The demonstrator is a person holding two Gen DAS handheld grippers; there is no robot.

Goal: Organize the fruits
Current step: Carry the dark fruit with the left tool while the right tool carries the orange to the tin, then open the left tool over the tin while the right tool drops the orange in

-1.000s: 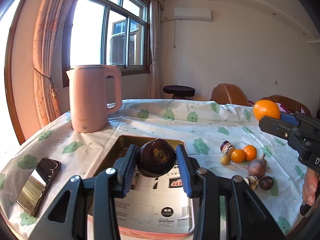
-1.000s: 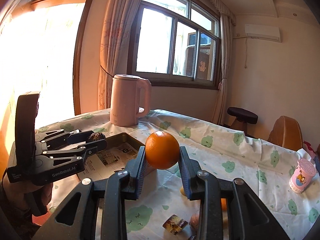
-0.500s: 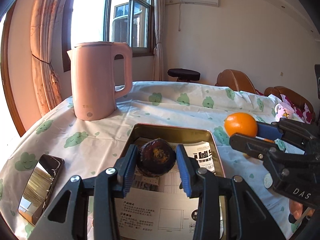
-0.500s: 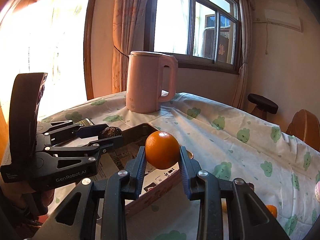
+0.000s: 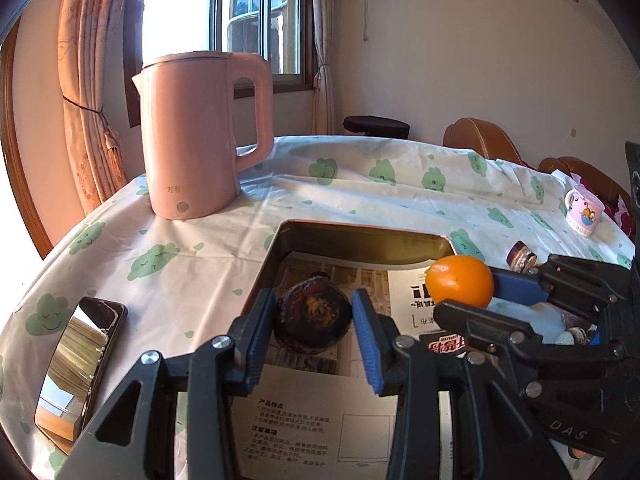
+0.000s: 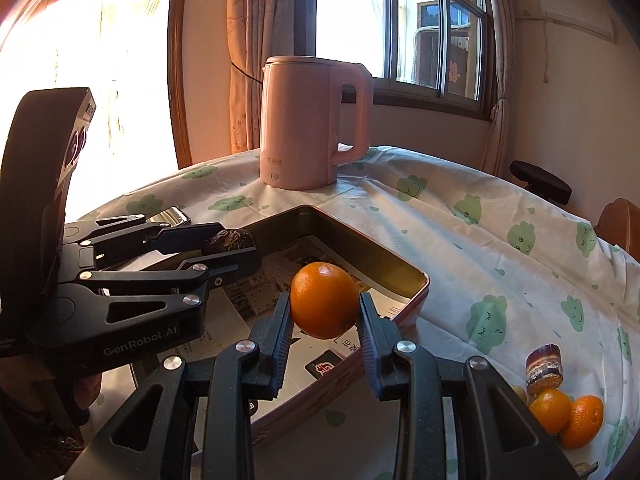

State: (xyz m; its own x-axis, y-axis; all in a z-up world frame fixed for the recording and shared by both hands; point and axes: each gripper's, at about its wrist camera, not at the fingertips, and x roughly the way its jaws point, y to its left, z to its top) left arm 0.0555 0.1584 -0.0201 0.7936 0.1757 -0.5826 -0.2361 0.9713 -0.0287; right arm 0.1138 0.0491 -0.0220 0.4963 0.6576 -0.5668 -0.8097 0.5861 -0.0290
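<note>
My left gripper [image 5: 314, 314] is shut on a dark purple round fruit [image 5: 313, 314] and holds it just above the paper-lined metal tray [image 5: 360, 236]. My right gripper [image 6: 323, 311] is shut on an orange [image 6: 323, 305] and holds it over the tray's right side [image 6: 404, 280]. In the left wrist view the orange [image 5: 460, 281] and the right gripper come in from the right. In the right wrist view the left gripper [image 6: 236, 246] with the dark fruit [image 6: 228, 240] comes in from the left. Two small oranges [image 6: 564, 414] lie on the cloth at the right.
A pink kettle [image 5: 200, 136] stands behind the tray. A phone [image 5: 76, 368] lies on the cloth at the left. A small brown jar [image 6: 543, 368] stands by the small oranges. A pink cup [image 5: 584, 210] is at the far right. The round table's edge is close on the left.
Both grippers have moved forward and down over the tray with their fruits still held. The orange now hangs over the tray's right side, close to the dark fruit.
</note>
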